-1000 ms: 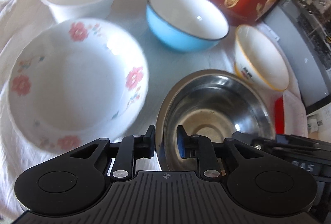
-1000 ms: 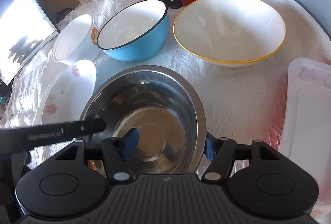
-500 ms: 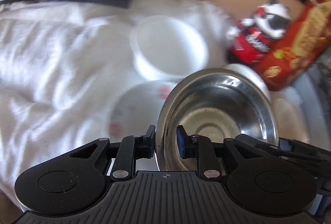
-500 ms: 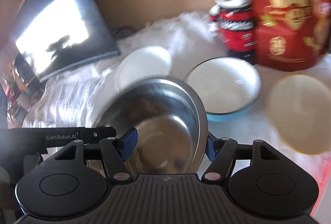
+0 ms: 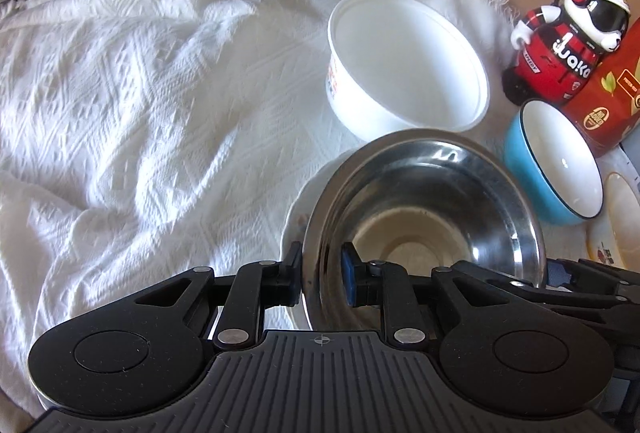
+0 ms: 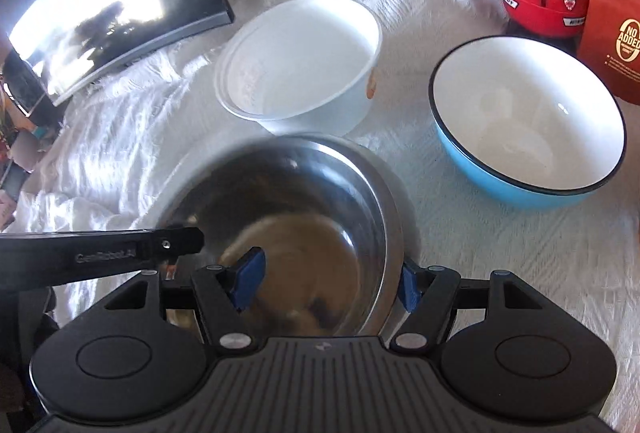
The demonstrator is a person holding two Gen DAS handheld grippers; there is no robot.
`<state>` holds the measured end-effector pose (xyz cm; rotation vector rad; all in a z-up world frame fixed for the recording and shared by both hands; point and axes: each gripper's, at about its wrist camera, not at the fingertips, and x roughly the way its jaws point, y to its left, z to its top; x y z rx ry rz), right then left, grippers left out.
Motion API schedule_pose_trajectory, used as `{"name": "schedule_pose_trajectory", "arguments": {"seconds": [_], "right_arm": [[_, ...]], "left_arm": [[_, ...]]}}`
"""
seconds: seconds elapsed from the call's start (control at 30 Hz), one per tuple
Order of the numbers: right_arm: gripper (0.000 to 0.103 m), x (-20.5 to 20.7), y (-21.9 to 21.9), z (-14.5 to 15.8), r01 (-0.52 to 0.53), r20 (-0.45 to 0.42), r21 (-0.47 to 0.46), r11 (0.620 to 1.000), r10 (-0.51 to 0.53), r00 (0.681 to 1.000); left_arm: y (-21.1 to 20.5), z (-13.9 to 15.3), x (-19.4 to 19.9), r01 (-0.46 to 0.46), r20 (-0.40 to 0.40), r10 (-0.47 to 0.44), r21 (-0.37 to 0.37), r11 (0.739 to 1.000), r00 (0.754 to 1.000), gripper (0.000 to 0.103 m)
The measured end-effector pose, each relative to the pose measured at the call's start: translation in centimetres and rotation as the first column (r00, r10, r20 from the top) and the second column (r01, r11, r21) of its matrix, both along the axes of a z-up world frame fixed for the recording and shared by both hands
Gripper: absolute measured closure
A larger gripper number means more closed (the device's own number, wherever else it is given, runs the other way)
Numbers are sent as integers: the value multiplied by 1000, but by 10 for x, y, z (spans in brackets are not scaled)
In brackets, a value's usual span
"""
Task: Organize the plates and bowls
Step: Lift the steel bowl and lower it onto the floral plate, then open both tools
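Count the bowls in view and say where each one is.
5. Steel bowl in the left gripper; floral bowl beneath it; white plastic bowl behind; blue bowl at right; yellow-rimmed bowl at the edge. Others may be hidden.

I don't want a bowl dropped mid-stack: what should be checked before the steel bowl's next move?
1. Left claw clamped on the steel bowl rim: ok.
2. Right claw gripping the rim: cannot tell; it straddles the rim.
3. Steel bowl empty: ok.
4. Blue bowl clear of it: ok.
5. Centred over the floral dish beneath: cannot tell; only a sliver shows.
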<state>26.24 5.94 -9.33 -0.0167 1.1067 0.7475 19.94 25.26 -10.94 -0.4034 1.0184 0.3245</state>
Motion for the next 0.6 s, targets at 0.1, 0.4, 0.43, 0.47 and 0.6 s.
{"name": "schedule_pose_trajectory", "arguments": {"seconds": [0.1,0.4,0.43,0.47,0.6], "right_arm": [[34,4,3,-2,-3,10,-1,1000,3,1000],[30,4,-1,12,12,90,1,1000,-12,996],[30,4,-5,15,18,103,6,1000,-18,994],[29,2,-9,19,26,121,7,1000,-27,992],[28,0,-23,22,78,152,-5,997,-76,985]], "left_arm": [[6,-1,0,7,17,-7,-13,1000,1000,81],[24,16,-15,23,79,-21,-26,999,997,79],[24,17,-15,34,78,-32,-21,999,996,79],[24,17,-15,46,78,-44,-18,999,996,79],[24,13,-10,69,67,-70,16,997,995,73]]}}
